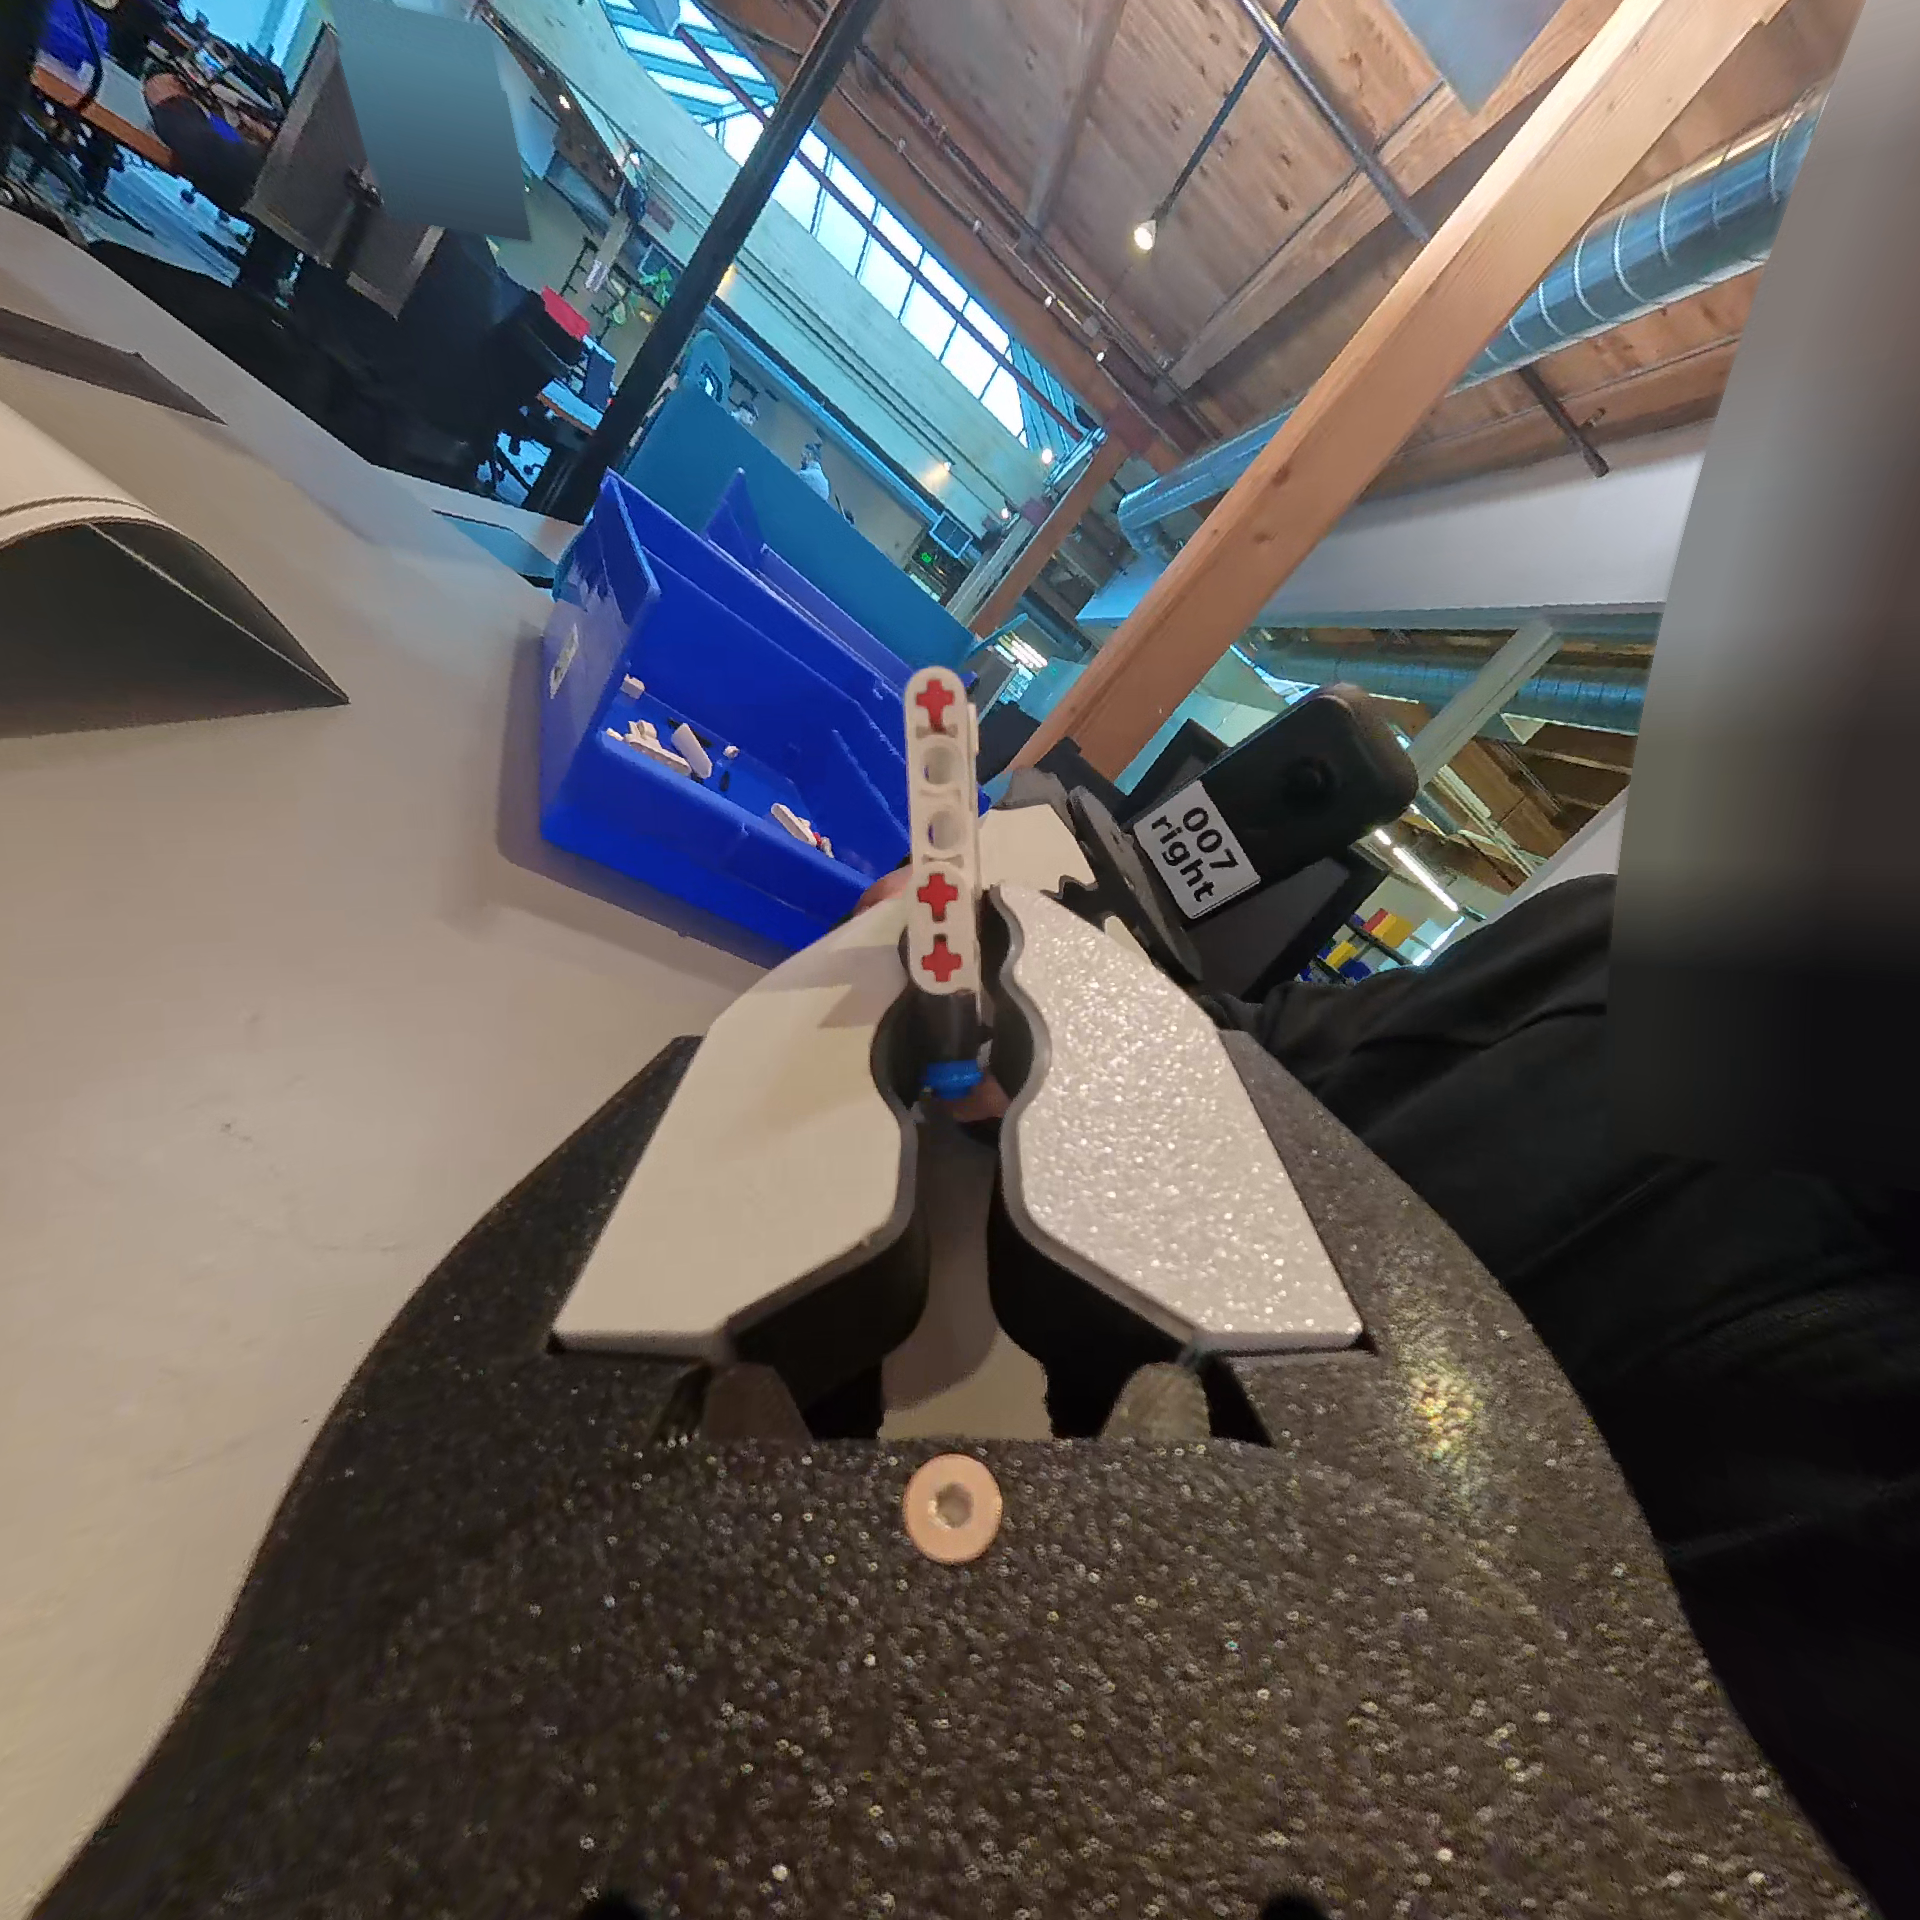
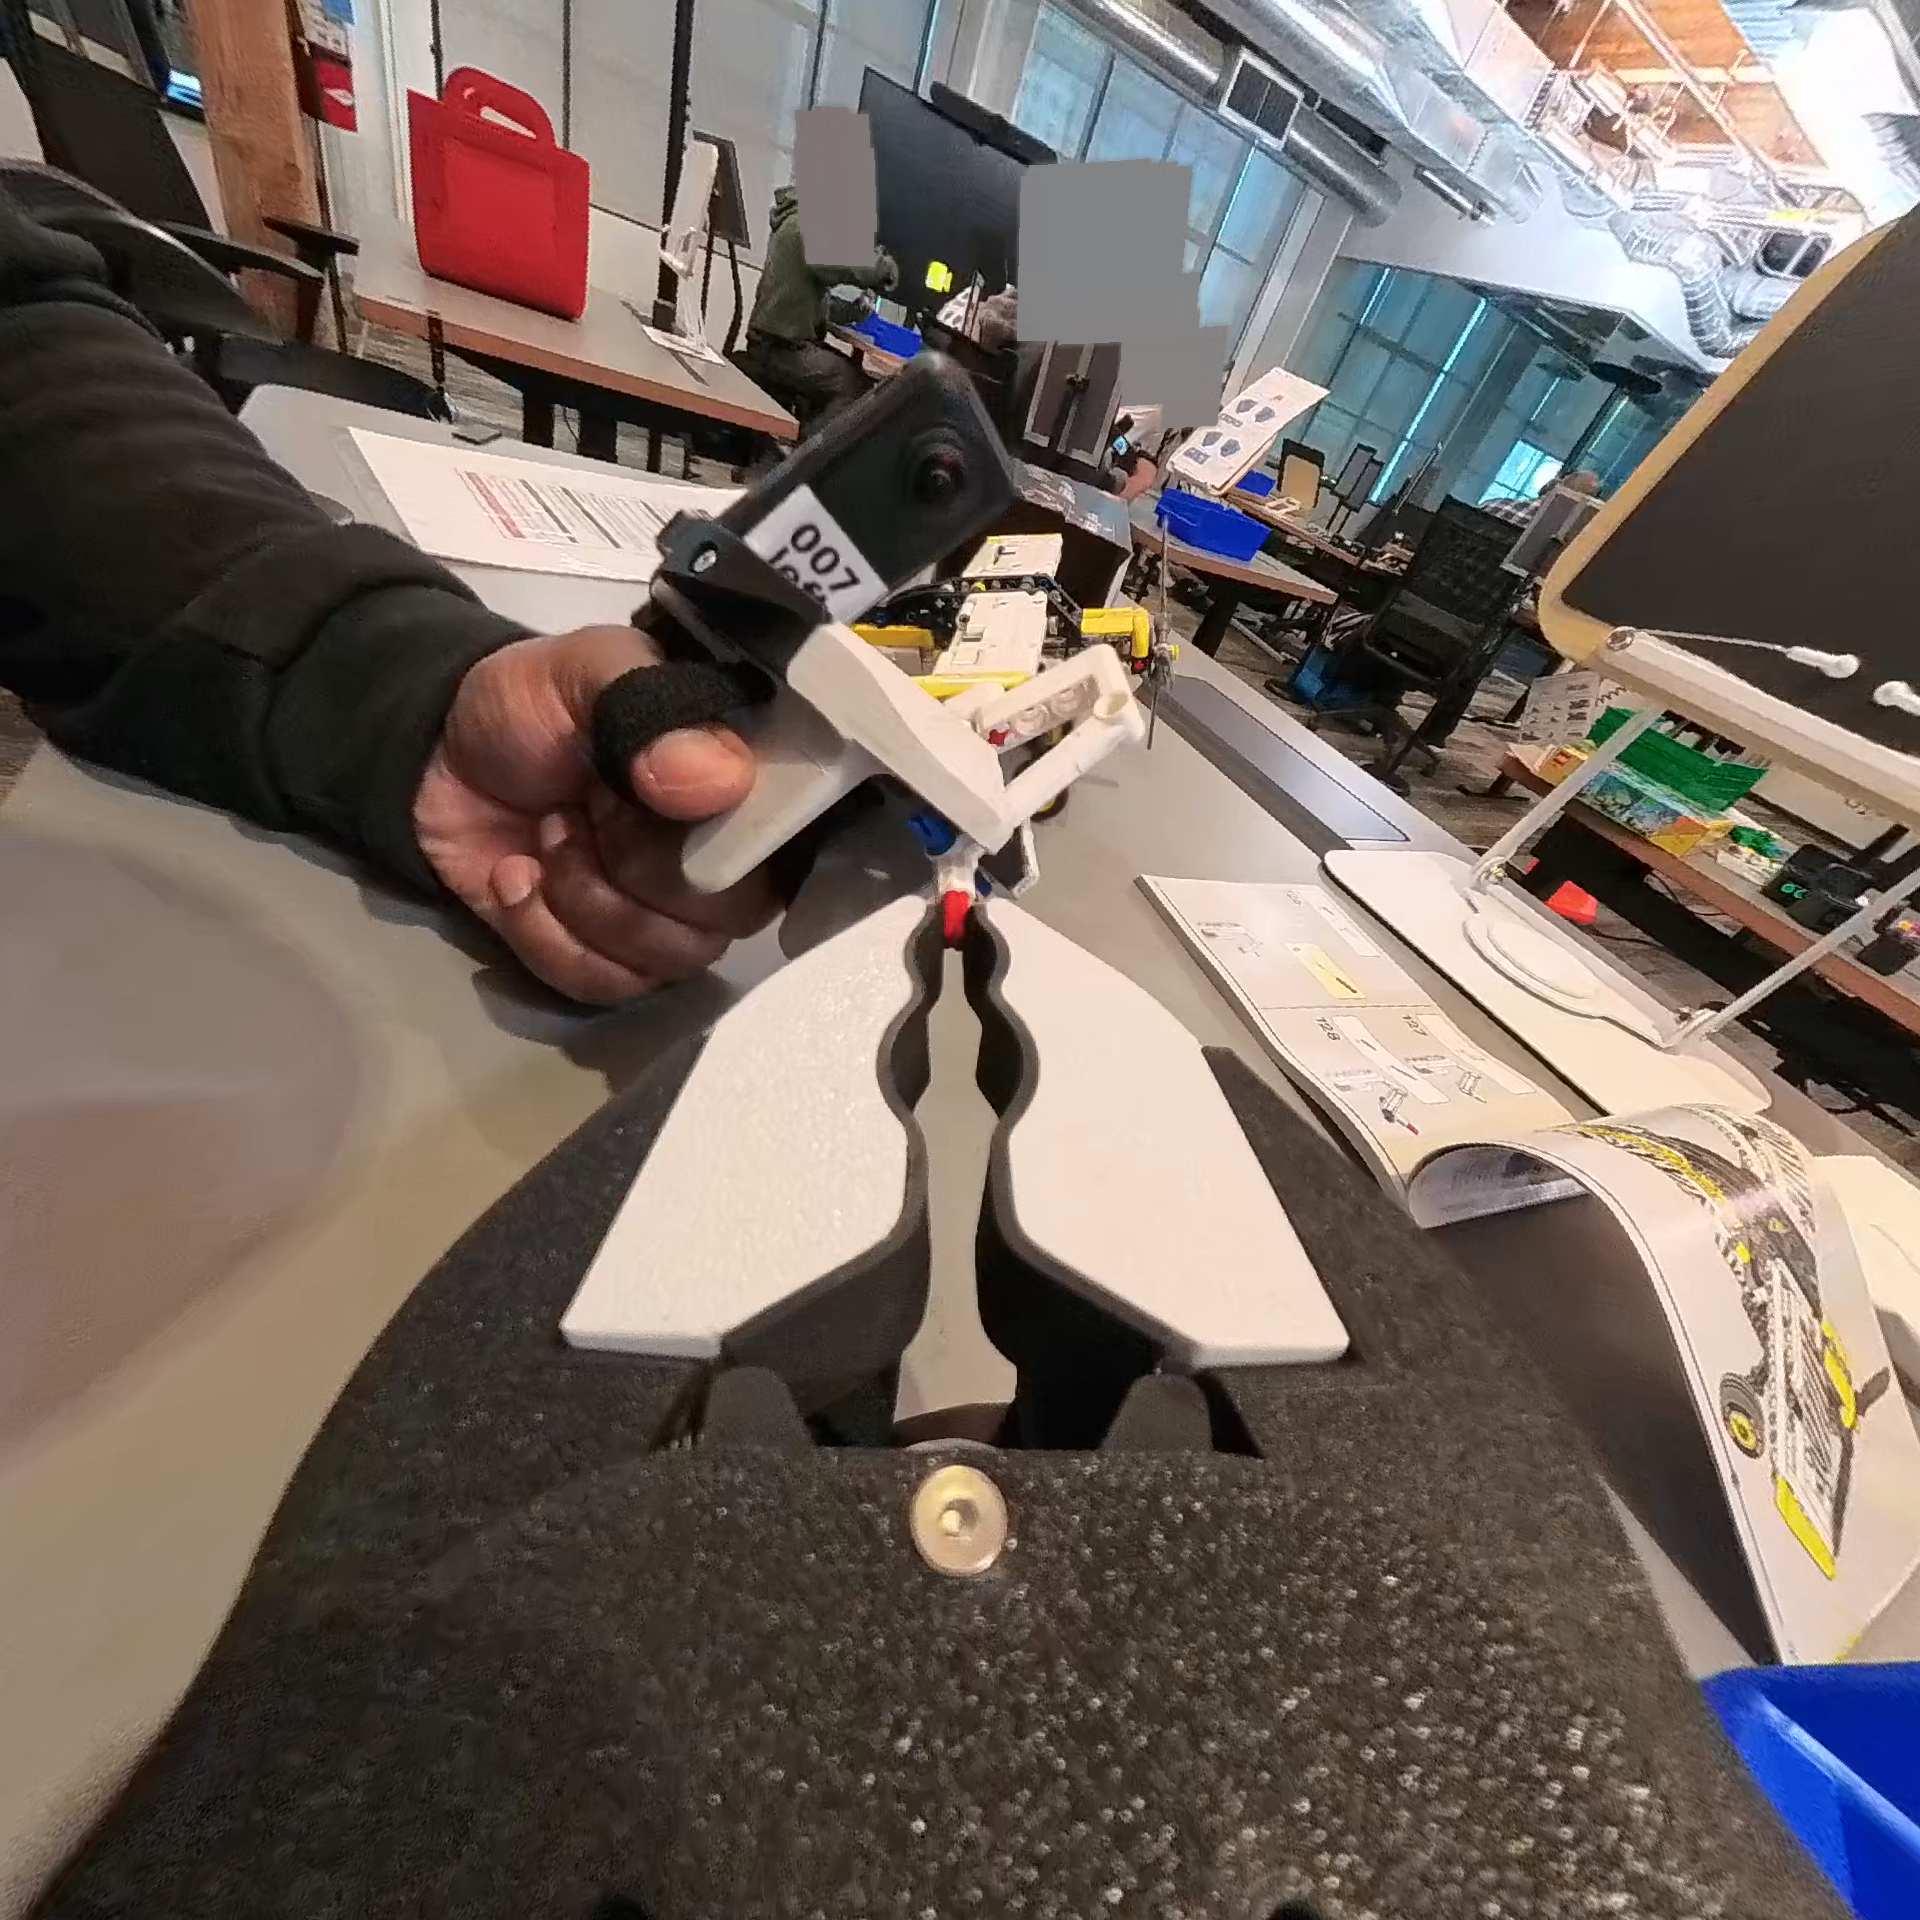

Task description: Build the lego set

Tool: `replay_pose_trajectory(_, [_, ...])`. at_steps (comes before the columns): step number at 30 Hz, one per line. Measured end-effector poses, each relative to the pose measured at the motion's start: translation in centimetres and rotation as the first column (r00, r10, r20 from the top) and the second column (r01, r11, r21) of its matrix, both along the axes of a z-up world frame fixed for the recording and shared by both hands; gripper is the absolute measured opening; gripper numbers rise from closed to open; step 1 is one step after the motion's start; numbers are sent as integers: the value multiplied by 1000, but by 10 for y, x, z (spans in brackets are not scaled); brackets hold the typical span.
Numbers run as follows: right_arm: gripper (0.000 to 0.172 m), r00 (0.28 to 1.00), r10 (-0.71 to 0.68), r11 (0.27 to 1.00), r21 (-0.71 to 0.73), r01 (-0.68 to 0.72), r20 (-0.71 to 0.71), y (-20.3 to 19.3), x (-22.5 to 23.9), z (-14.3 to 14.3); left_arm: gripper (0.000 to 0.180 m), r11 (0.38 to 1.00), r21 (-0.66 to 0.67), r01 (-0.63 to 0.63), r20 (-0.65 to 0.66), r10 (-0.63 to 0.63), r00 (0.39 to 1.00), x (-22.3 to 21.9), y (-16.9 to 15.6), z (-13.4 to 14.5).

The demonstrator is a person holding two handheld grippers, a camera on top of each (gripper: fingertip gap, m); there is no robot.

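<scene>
1. The left hand-held gripper (image 1: 951, 971) is clamped on a white beam with red cross pins (image 1: 940, 831), raised above the counter (image 1: 260, 987).
2. The right hand-held gripper (image 2: 954, 925) pinches a red pin (image 2: 952, 916) at the underside of that same small assembly.
3. A hand (image 2: 561, 810) holds the left tool.
4. A blue parts bin (image 1: 717, 748) lies beyond.
5. An open instruction booklet (image 2: 1351, 1018) lies right, with a yellow-and-white model (image 2: 997, 623) farther back.

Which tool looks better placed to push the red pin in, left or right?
Right, probably: the right tool pinches the red pin, while the left tool grips the white beam.
</scene>
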State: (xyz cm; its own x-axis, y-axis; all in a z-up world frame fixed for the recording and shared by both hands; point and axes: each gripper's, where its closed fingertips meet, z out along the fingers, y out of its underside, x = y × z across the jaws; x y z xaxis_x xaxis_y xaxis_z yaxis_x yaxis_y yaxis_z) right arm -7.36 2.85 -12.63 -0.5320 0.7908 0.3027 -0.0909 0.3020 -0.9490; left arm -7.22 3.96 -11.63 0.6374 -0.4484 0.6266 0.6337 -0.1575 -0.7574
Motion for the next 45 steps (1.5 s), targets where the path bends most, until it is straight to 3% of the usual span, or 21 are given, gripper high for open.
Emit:
replay_pose_trajectory(5, [3, 1000, 23, 999, -42, -23, 6, -1, 1, 3, 8, 1000, 17, 16, 41, -16, 999, 2, 0, 3])
replay_pose_trajectory(14, [3, 992, 123, 962, -251, -109, 41, -6, 5, 12, 8, 993, 115, 35, 124, -49, 991, 4, -4, 14])
replay_pose_trajectory(21, [3, 998, 65, 958, -280, -63, -5, -5, 1, 19, 8, 985, 170, -18, 305, -35, 952, -1, -4, 20])
replay_pose_trajectory(28, [3, 993, 118, 935, -341, -102, 25, -6, 0, 19, 8, 985, 174, -15, 324, -43, 945, -2, -4, 20])
replay_pose_trajectory(45, [7, 1000, -3, 975, -220, -1, -19, 0, -6, 16, 8, 991, 124, -42, 358, -5, 934, -11, 0, 14])
